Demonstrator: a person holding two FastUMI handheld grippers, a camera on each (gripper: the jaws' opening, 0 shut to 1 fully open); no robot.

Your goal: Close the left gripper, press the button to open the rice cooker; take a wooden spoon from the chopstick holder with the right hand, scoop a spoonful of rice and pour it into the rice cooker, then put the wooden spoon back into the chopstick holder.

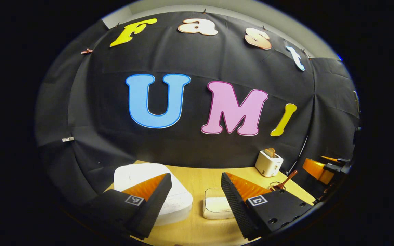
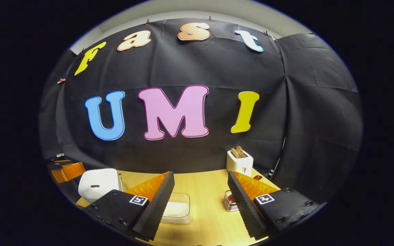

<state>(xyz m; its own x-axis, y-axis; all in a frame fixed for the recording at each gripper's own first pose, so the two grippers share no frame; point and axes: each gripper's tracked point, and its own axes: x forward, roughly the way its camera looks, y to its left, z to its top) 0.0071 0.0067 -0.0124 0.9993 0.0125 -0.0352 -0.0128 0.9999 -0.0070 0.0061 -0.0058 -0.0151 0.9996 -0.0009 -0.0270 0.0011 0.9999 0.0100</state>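
- Rice cooker [image 1: 156,191] sits shut on the table; nothing is done yet.
- Left gripper [image 1: 197,191] and right gripper [image 2: 200,201] have fingers apart, holding nothing.
- Wooden spoon [image 1: 286,180] waits in the chopstick holder [image 2: 230,201], far right of the cooker, past the rice box [image 1: 216,206].

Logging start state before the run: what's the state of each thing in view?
rice cooker: lid shut, button not yet pressed
rice container: open top, rice inside
wooden spoon: standing in the chopstick holder, untouched
toaster: bread slices sticking up from the slots
left tool: open, holding nothing
right tool: open, holding nothing
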